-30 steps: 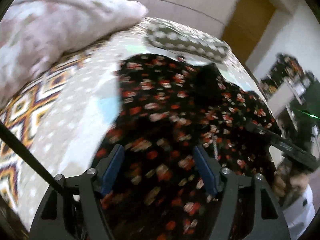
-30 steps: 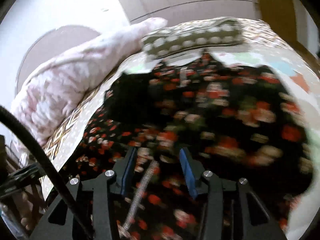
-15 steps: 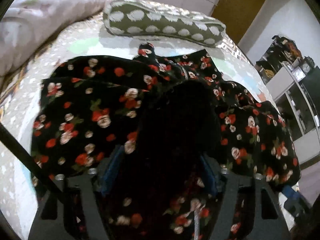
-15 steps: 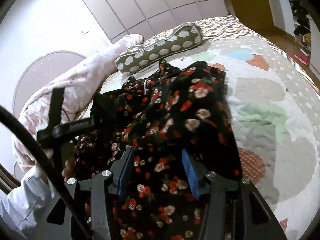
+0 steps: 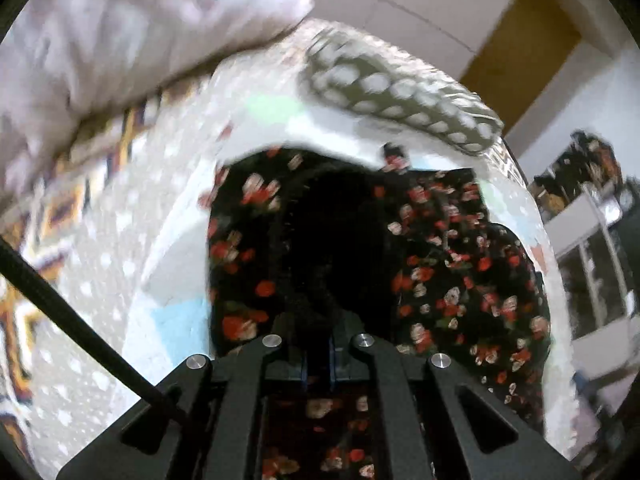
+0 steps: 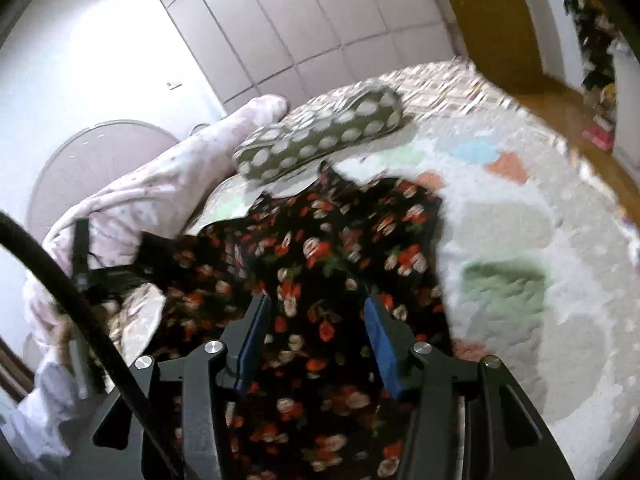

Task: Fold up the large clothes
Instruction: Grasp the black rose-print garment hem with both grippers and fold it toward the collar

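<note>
A black garment with red and cream flowers [image 5: 448, 264] lies folded on the bed; it also shows in the right wrist view [image 6: 340, 248]. My left gripper [image 5: 318, 354] is shut on a fold of the garment, and black cloth bunches up right in front of it. My right gripper [image 6: 316, 340] is open, hovering just over the garment's near part with nothing between its blue pads [image 6: 380, 344]. In the right wrist view the left gripper [image 6: 108, 272] is at the garment's left edge.
A quilted bedspread [image 6: 520, 248] with pastel patches covers the bed. A green pillow with white dots [image 6: 320, 136] lies beyond the garment, and a pale pink duvet [image 6: 160, 200] is heaped at the left. Wardrobe doors, a wooden door and cluttered shelves [image 5: 592, 216] stand around.
My left gripper has closed on the garment; it was open half a second ago. My right gripper stays open. Both views shifted and the garment looks more folded over.
</note>
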A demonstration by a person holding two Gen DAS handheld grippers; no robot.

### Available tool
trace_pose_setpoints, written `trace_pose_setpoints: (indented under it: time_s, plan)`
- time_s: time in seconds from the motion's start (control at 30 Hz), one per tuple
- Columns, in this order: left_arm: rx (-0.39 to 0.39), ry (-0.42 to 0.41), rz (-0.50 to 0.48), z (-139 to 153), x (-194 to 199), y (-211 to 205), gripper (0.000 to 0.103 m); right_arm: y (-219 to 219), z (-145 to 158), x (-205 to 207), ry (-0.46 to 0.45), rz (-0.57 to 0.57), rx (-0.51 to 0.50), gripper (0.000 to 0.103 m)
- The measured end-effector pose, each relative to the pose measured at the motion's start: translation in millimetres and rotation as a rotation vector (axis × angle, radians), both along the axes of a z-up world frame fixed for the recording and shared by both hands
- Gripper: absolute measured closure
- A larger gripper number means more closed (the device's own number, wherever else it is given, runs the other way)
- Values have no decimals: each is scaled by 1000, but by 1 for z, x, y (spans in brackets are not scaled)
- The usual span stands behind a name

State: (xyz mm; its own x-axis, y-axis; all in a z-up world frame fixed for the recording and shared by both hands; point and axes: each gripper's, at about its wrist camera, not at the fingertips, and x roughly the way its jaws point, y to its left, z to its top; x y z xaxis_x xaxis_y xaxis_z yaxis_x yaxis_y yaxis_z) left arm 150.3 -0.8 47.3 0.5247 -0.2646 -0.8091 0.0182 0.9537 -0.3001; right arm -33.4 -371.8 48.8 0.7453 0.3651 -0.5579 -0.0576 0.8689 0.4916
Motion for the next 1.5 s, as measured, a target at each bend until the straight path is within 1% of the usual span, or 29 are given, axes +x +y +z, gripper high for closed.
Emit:
trace_pose_setpoints:
  time_s: [0.03,0.07,0.13,0.2,0.23,0.3,0.33,0.37,0.4,0.43,0.47,0.5,0.6,0.7,0.73,0.77,0.83,0.87,0.93,1.03,1.1,1.13,1.17,1.2,1.23,1.27,1.3,1.4,1.5]
  plan:
    - [-26,8,7,-3,1,5,97,4,-2,1,10,24,22,54]
    - [-36,5,7,-3,1,8,97,15,-8,3,28,81,58,56]
    - [-36,-11,-1,-1,-2,6,97,34,-16,6,53,147,65,58]
    - [-25,-26,-7,3,-3,3,97,61,-30,13,95,224,25,58]
    - [-16,-27,-8,3,-4,2,97,74,-37,17,116,232,-21,58]
    - [18,-22,-4,1,-4,0,97,93,-50,31,136,184,-198,58]
    - [36,-18,1,-3,-4,-1,97,95,-55,35,137,152,-265,61]
    - [50,-11,3,-7,-6,-1,97,92,-60,42,152,89,-337,63]
    - [65,-2,3,-13,-7,-1,97,81,-62,46,167,26,-362,69]
    - [73,6,-3,-19,-9,0,97,72,-61,46,167,-19,-364,80]
    - [78,15,-8,-25,-10,-1,96,58,-60,44,166,-72,-349,85]
    - [84,27,-10,-34,-10,-2,96,40,-61,40,175,-100,-300,91]
    - [87,31,3,-46,-12,-1,94,14,-68,30,213,-113,-201,95]
    - [88,21,2,-47,-12,1,93,10,-61,15,226,-75,-141,90]
    - [90,21,-6,-47,-12,1,93,10,-53,11,207,-62,-130,86]
    - [89,20,-10,-47,-12,1,92,10,-39,4,161,-50,-129,81]
    - [78,16,-7,-49,-13,3,92,5,-15,1,87,-82,-164,45]
    - [76,13,-4,-49,-13,2,92,-2,-4,3,51,-136,-194,40]
    - [81,6,-3,-50,-14,1,92,-15,3,18,31,-222,-230,38]
    - [98,-7,-6,-50,-15,-1,92,-35,-12,67,112,-233,-223,38]
    - [110,-17,-10,-50,-16,-3,92,-41,-32,99,177,-217,-187,38]
    - [115,-21,-13,-51,-16,-3,92,-42,-39,107,207,-200,-169,45]
    - [119,-24,-15,-51,-17,-3,91,-42,-52,122,269,-158,-127,62]
    - [125,-29,-18,-51,-17,-4,91,-45,-59,129,290,-133,-97,88]
    - [131,-35,-22,-51,-18,-5,91,-46,-60,133,297,-116,-72,89]
    - [135,-41,-27,-51,-18,-6,91,-47,-53,133,275,-136,-99,90]
    - [134,-45,-34,-51,-19,-7,91,-51,-44,132,257,-186,-161,91]
    - [157,-62,-34,-53,-20,-11,90,-67,-38,129,273,-310,-201,95]
    - [181,-76,-40,-54,-21,-14,90,-56,-47,139,306,-316,-305,95]
